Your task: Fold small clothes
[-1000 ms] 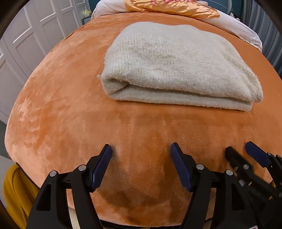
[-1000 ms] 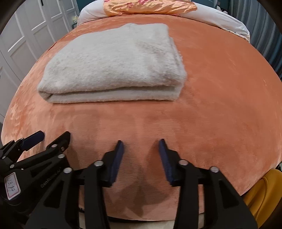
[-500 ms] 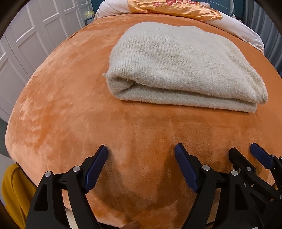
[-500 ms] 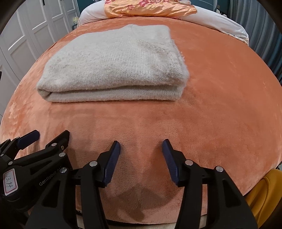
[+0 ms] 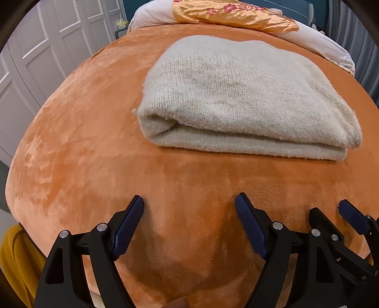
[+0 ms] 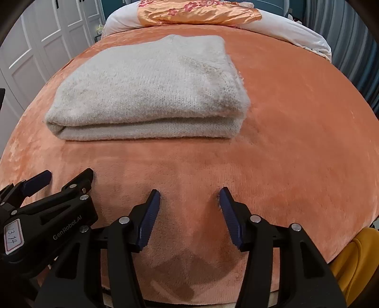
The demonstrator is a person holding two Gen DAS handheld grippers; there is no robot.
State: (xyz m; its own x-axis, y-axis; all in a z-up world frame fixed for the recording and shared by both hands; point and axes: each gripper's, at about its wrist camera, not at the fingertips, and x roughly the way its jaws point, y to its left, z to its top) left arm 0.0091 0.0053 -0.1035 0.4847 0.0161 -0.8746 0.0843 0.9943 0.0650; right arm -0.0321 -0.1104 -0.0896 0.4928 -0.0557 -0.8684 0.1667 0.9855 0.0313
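Nearest me, L gripper [image 5: 189, 208] has its jaws spread wide w/ nothing between them, low over the orange blanket [image 5: 71, 147]. R gripper [image 6: 188, 201] sits just beside it, jaws also apart and empty, narrower gap. Ahead of both, clear of the fingertips, I see the cream knit sweater [image 6: 151, 94] folded into a neat rectangle, lying flat mid-bed. Beyond it, a floral orange pillow [image 6: 196, 11] at the head, white closet doors [image 5: 47, 47] on the left.

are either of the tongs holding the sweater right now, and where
Nothing is held. The left tongs and right tongs are both open over the orange blanket, apart from the folded sweater.
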